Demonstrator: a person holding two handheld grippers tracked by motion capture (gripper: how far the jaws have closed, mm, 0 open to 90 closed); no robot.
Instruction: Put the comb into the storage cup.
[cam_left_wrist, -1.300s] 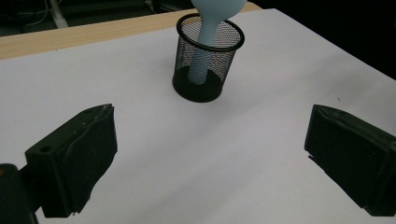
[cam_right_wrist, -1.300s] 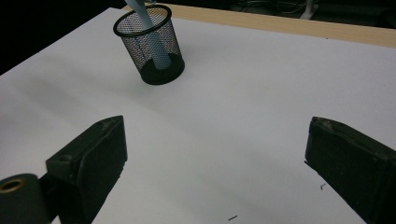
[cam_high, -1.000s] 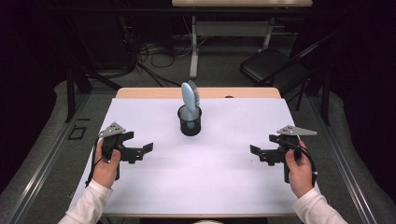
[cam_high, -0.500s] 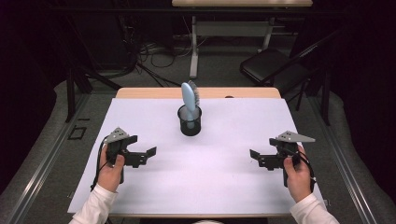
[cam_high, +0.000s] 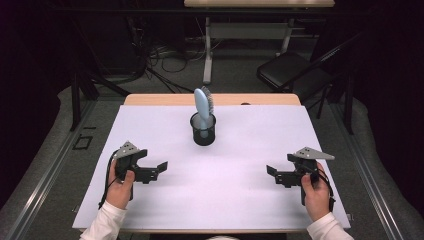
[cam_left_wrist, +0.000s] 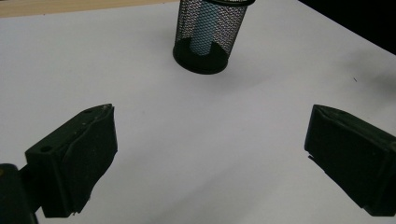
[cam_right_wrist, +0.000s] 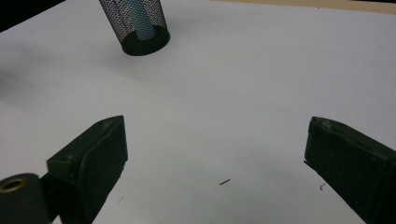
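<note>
A white-topped table (cam_high: 225, 200) carries a black mesh pencil cup (cam_high: 203, 129) near its far middle, with a pale blue hairbrush (cam_high: 202, 104) standing upright inside. The left hand-held gripper (cam_high: 156, 170) rests at the table's left, jaws spread wide and empty. The right hand-held gripper (cam_high: 274, 175) rests at the right, also spread wide and empty, both well apart from the cup.

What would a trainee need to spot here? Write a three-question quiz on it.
1. True or false: the brush stands upright in the mesh cup.
2. What do the left tongs hold? A) the brush B) nothing C) the cup
3. Fill in: the right tongs are ____ (open/shut).

Key: 1 true; 2 B; 3 open.
</note>
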